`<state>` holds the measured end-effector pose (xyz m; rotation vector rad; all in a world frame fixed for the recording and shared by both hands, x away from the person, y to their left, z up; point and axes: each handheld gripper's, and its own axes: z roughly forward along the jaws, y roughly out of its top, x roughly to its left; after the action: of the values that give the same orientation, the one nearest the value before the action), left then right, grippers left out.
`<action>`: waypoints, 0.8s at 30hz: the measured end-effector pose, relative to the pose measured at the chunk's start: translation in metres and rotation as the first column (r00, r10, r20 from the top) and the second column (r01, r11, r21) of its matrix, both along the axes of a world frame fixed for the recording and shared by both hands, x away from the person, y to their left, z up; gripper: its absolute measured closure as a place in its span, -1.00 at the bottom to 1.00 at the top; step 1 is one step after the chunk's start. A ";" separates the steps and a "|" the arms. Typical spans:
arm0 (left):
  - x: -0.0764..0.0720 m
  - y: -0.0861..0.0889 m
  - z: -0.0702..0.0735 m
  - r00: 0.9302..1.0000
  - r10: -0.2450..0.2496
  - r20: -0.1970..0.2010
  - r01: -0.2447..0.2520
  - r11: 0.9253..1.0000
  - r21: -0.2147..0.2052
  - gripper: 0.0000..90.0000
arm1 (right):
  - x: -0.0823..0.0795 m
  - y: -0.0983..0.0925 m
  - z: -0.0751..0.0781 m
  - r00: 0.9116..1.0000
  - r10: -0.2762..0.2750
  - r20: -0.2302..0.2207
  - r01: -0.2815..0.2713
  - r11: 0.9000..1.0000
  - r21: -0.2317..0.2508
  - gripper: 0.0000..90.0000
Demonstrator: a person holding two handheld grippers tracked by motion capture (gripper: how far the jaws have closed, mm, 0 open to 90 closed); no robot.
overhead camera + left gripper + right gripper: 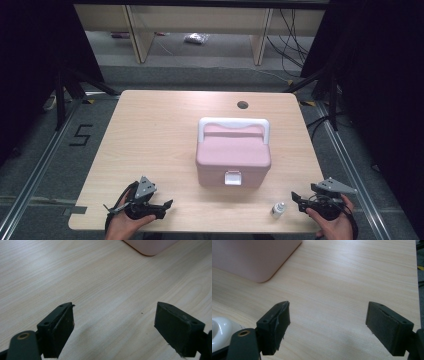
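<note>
- Pink plastic formed the lidded box (233,159), which sat just right of the middle of the pale wooden bench (150,135) in the high view, its white handle (233,126) folded toward 12 o'clock and its white latch (232,177) facing 6 o'clock.
- At about 5 o'clock from the box, near the bench's front edge, a small white bottle (278,209) stood upright, apart from the box.
- The right claw (298,201) hung at 3 o'clock from the bottle, near it but not touching, its jaws spread wide with nothing between them.
- The left claw (161,207) rested at about 7 o'clock from the box, well apart from it, jaws likewise released and empty, held in a hand (122,224) at the bench's front edge.
- The high view alone gave the handle, the latch, a round cable hole (242,105) at 12 o'clock on the bench, and the floor mark "5" (80,135) off toward 9 o'clock.
- The right gripper view added a close look: the bottle (220,333) as a rounded white shape at 8 o'clock beside the near jaw, and the box's rounded corner (262,277) at 10 o'clock, with bare wood between the jaws.
- The left gripper view gave a sliver of the box (150,247) at 1 o'clock and bare wood grain between its open jaws.
</note>
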<state>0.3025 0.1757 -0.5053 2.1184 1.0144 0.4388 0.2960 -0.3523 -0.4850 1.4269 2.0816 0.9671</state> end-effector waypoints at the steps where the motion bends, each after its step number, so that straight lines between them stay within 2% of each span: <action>1: 0.000 0.000 -0.001 1.000 0.001 0.002 -0.001 1.000 0.005 -0.66 | -0.001 0.003 0.000 1.000 -0.014 -0.026 0.015 0.999 0.031 -0.54; 3: 0.000 0.000 -0.001 1.000 0.001 0.000 -0.001 1.000 0.004 -0.66 | -0.001 0.002 -0.001 1.000 -0.012 -0.028 0.013 1.000 0.026 -0.54; 4: 0.000 0.000 -0.001 1.000 0.002 -0.002 -0.002 1.000 0.003 -0.66 | 0.000 0.001 -0.001 1.000 -0.010 -0.011 0.011 1.000 0.005 -0.54; 5: 0.000 0.000 0.000 1.000 -0.001 -0.005 0.001 1.000 -0.001 -0.66 | -0.001 0.002 -0.001 0.999 -0.021 -0.027 0.021 0.999 0.027 -0.53; 7: 0.000 0.000 0.000 1.000 0.002 -0.002 -0.002 1.000 -0.001 -0.66 | -0.001 0.002 0.000 0.999 -0.017 -0.027 0.018 0.999 0.035 -0.53; 9: 0.001 0.000 0.000 1.000 0.005 0.000 -0.005 1.000 0.003 -0.66 | -0.001 0.002 0.000 1.000 -0.015 -0.024 0.015 0.999 0.033 -0.53; 10: 0.001 0.000 0.000 1.000 -0.001 -0.001 0.001 1.000 0.002 -0.66 | 0.000 0.000 0.000 1.000 0.001 -0.004 -0.001 1.000 0.005 -0.53; 15: 0.001 0.001 0.001 1.000 -0.004 -0.007 0.004 1.000 -0.010 -0.66 | 0.000 0.001 0.000 1.000 -0.002 -0.004 0.002 1.000 0.003 -0.53; 16: 0.001 0.001 0.001 1.000 -0.004 -0.007 0.004 1.000 -0.010 -0.66 | -0.001 0.003 0.000 1.000 -0.020 -0.016 0.020 1.000 0.023 -0.53; 17: 0.000 0.001 0.002 1.000 -0.007 -0.008 0.007 1.000 -0.014 -0.66 | -0.001 0.003 0.000 1.000 -0.014 -0.024 0.015 0.999 0.029 -0.53; 18: 0.001 0.001 0.002 1.000 0.001 -0.009 -0.001 1.000 -0.022 -0.66 | 0.001 0.001 -0.001 1.000 0.001 0.000 -0.001 1.000 -0.006 -0.53; 19: 0.001 0.001 0.002 1.000 0.005 -0.014 -0.005 1.000 -0.030 -0.66 | 0.000 0.001 0.000 1.000 -0.002 -0.011 0.002 1.000 -0.009 -0.53; 22: 0.001 0.000 0.003 1.000 -0.002 -0.022 0.001 0.999 -0.044 -0.64 | 0.000 0.000 0.001 1.000 0.003 0.006 -0.003 1.000 -0.006 -0.53; 24: 0.000 0.001 0.004 1.000 -0.013 -0.026 0.012 0.999 -0.039 -0.64 | 0.000 0.000 0.000 1.000 0.008 0.000 -0.008 1.000 0.002 -0.53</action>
<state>0.3028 0.1767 -0.5015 2.1001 1.0156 0.3832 0.2958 -0.3518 -0.4848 1.4202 2.0883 0.9723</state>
